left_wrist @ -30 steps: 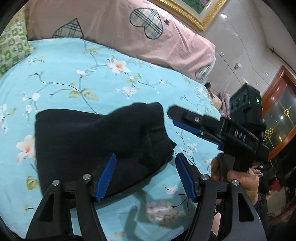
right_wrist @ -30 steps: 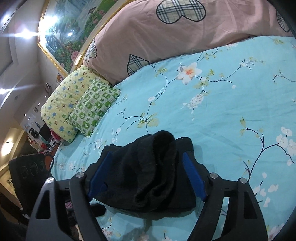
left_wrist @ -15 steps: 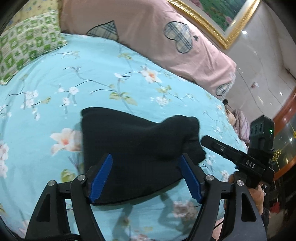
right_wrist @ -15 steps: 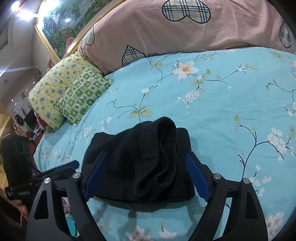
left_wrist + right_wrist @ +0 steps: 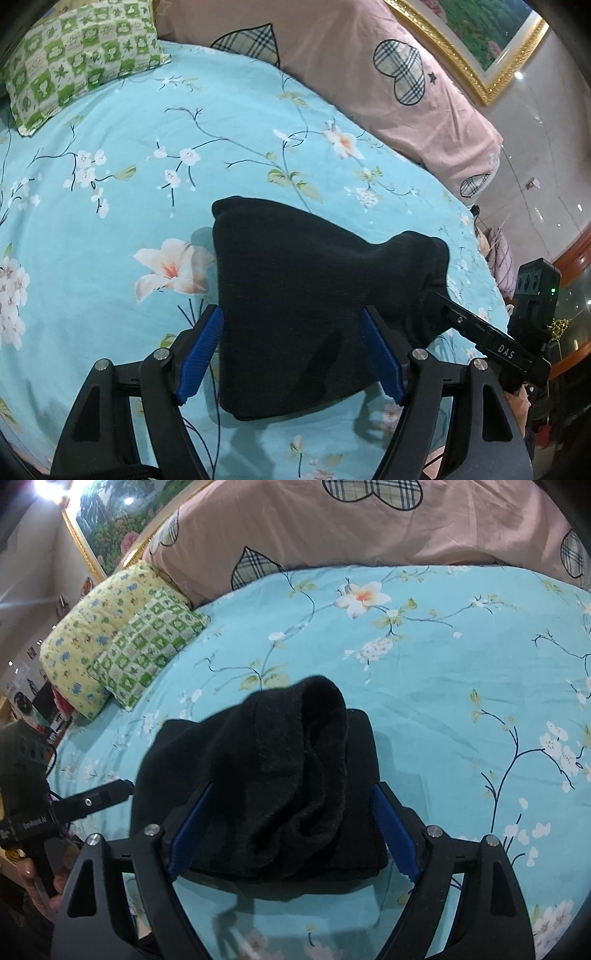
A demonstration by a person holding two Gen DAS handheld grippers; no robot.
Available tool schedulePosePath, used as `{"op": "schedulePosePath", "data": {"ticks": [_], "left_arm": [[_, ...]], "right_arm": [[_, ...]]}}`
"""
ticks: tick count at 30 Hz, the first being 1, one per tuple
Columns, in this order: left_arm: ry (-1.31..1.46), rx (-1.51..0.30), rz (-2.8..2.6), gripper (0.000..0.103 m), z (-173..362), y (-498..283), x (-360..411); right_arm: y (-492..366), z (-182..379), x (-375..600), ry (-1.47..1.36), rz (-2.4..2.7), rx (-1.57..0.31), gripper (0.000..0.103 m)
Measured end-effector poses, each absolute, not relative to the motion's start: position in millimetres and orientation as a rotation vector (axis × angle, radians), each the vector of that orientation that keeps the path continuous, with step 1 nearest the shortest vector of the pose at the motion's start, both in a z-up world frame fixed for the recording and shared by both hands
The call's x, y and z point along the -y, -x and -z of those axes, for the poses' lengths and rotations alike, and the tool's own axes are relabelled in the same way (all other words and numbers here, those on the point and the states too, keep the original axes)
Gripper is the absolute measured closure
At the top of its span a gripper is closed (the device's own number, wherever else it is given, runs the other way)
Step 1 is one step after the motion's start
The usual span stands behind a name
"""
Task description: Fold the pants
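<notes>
Left wrist view: the pants (image 5: pixel 295 306) are seen as a compact black bundle lying on the floral bedsheet (image 5: pixel 147 147), at the frame's centre and toward 5 o'clock. The left gripper (image 5: pixel 291 350) is held wide, its blue pads straddling the bundle's near end without pressing on it; its jaws have just been opening, with the cloth between them. At 3 o'clock the right gripper (image 5: pixel 436 295) is seen, its tip at the bundle's raised edge.

From the right wrist view the pants (image 5: pixel 258 786) are shown folded into a thick stack, with one rounded flap standing up loosely on top toward 12 o'clock. The right gripper (image 5: pixel 291 830) is likewise spread wide around the stack, nothing clamped, its jaws also having just been opening. The left gripper (image 5: pixel 122 788) enters at 9 o'clock.

The folding is judged nearly complete: the main folds appear made and released. What seems left is flattening the upright flap and squaring the stack.

No containers are visible; only pillows (image 5: pixel 122 653) at 10 o'clock and a pink quilt (image 5: pixel 369 528) at 12 o'clock.
</notes>
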State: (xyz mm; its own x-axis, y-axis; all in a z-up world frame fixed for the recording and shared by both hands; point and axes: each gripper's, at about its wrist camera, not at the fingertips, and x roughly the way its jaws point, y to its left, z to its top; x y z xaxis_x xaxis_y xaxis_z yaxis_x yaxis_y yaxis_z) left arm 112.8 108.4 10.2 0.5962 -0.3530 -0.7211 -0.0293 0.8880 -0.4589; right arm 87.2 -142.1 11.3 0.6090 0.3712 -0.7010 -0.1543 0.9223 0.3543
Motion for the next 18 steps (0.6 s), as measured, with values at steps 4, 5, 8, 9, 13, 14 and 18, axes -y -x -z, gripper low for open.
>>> {"op": "schedulePosePath", "data": {"ticks": [4, 5, 8, 9, 13, 14, 18], "left_arm": [[0.452, -0.936, 0.184, 0.026, -3.2, -116.8, -109.7], [0.454, -0.942, 0.182, 0.026, -0.7, -118.4, -110.1], [0.464, -0.955, 0.181, 0.026, 6.1, -122.1, -111.1], [0.466, -0.959, 0.181, 0.025, 8.3, -123.2, -111.0], [0.477, -0.967, 0.180, 0.023, 14.6, -127.1, -112.1], [0.482, -0.967, 0.182, 0.023, 15.6, -127.8, -112.8], [0.502, -0.970, 0.185, 0.022, 19.1, -129.3, -115.4]], "right_arm": [[-89.7, -4.4, 144.5, -0.277, -0.299, -0.875, 0.018], [-90.6, -2.7, 145.5, -0.276, -0.298, -0.878, 0.018], [-92.7, 2.5, 149.5, -0.282, -0.287, -0.888, 0.018], [-93.2, 3.9, 150.2, -0.288, -0.289, -0.889, 0.018], [-94.9, 10.2, 153.2, -0.307, -0.301, -0.897, 0.018], [-95.1, 10.8, 153.2, -0.304, -0.300, -0.898, 0.018], [-96.2, 14.1, 156.9, -0.352, -0.313, -0.909, 0.018]]}}
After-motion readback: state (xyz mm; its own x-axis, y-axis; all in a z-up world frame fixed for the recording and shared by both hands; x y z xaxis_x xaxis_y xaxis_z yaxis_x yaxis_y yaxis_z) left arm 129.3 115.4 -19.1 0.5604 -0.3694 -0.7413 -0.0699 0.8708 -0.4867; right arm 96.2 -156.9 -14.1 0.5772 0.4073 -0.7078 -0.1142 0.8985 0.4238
